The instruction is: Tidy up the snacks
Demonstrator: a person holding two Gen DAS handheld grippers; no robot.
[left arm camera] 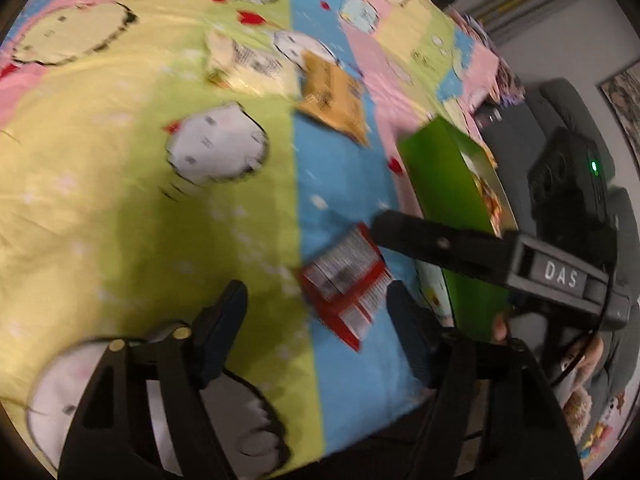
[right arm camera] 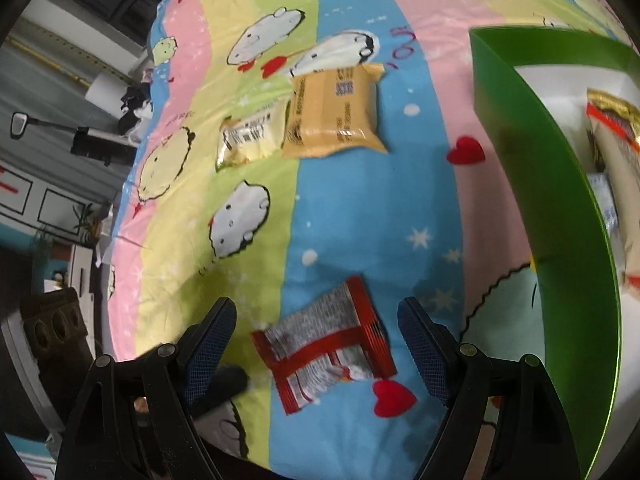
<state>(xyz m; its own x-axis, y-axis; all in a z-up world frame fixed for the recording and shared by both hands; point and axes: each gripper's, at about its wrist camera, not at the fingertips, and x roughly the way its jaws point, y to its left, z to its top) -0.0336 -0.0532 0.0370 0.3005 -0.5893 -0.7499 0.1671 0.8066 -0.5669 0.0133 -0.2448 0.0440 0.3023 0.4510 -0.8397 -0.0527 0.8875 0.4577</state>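
A red and silver snack packet (right arm camera: pixel 326 346) lies flat on the cartoon bedsheet, between the open fingers of my right gripper (right arm camera: pixel 320 344), which hovers over it. It also shows in the left wrist view (left arm camera: pixel 348 284). My left gripper (left arm camera: pixel 320 320) is open and empty, just left of that packet. My right gripper's body shows in the left wrist view (left arm camera: pixel 440 244). An orange packet (right arm camera: pixel 338 110) and a pale yellow packet (right arm camera: pixel 248 138) lie side by side farther off. A green box (right arm camera: pixel 552 208) at the right holds several snacks.
The bedsheet (right arm camera: pixel 360 208) covers the bed, whose left edge drops to a floor with furniture (right arm camera: pixel 56 328). In the left wrist view the green box (left arm camera: pixel 448 184) stands at the bed's right edge, with a grey chair (left arm camera: pixel 560 112) beyond.
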